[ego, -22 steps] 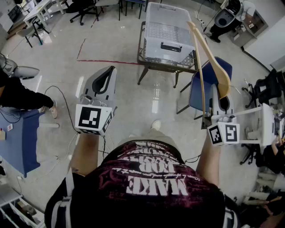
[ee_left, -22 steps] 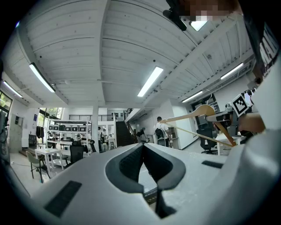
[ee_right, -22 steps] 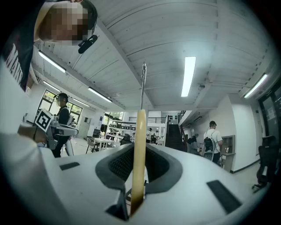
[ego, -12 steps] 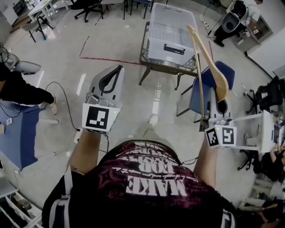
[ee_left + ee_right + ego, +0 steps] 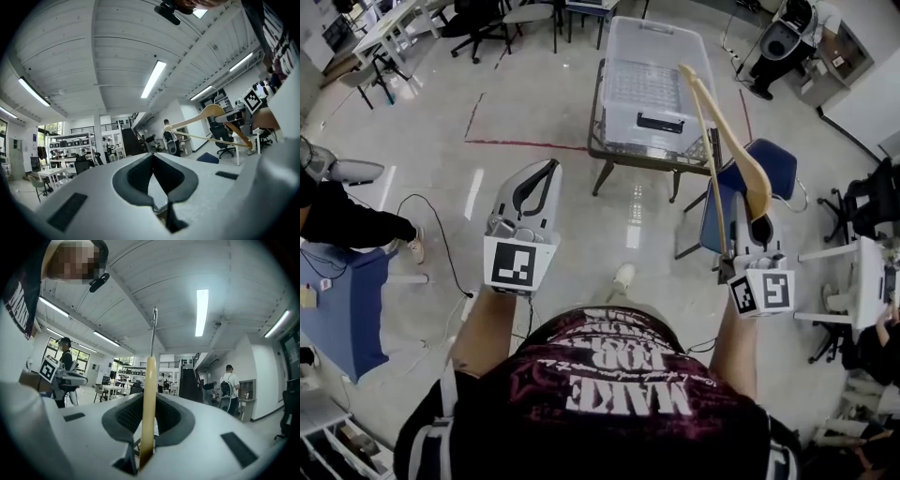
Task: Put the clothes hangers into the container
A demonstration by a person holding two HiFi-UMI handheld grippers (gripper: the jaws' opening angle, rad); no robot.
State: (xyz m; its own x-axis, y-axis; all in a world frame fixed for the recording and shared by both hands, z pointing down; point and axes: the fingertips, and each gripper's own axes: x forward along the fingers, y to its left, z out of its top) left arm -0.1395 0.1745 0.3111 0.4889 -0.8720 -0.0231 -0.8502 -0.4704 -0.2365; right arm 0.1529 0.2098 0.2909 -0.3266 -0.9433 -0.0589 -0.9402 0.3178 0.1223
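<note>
My right gripper (image 5: 759,223) is shut on the lower end of a wooden clothes hanger (image 5: 727,131). The hanger rises steeply, and its top reaches the right rim of a clear plastic container (image 5: 649,75). In the right gripper view the hanger's wooden arm (image 5: 149,399) stands clamped between the jaws, with its metal hook (image 5: 153,329) above. My left gripper (image 5: 544,171) is held out at the left. Its jaws are shut with nothing between them (image 5: 152,157). The hanger (image 5: 206,117) also shows at the right of the left gripper view.
The container sits on a metal-frame table (image 5: 607,141). A blue chair (image 5: 764,161) stands just right of it, under the hanger. A red tape line (image 5: 525,143) marks the floor. There is a blue-covered table (image 5: 337,300) at the left and a white table (image 5: 861,272) at the right.
The hanger's top has swung left, from beside the container to over its right rim. The left gripper has drifted slightly right. The container now sits a little lower in the view.
</note>
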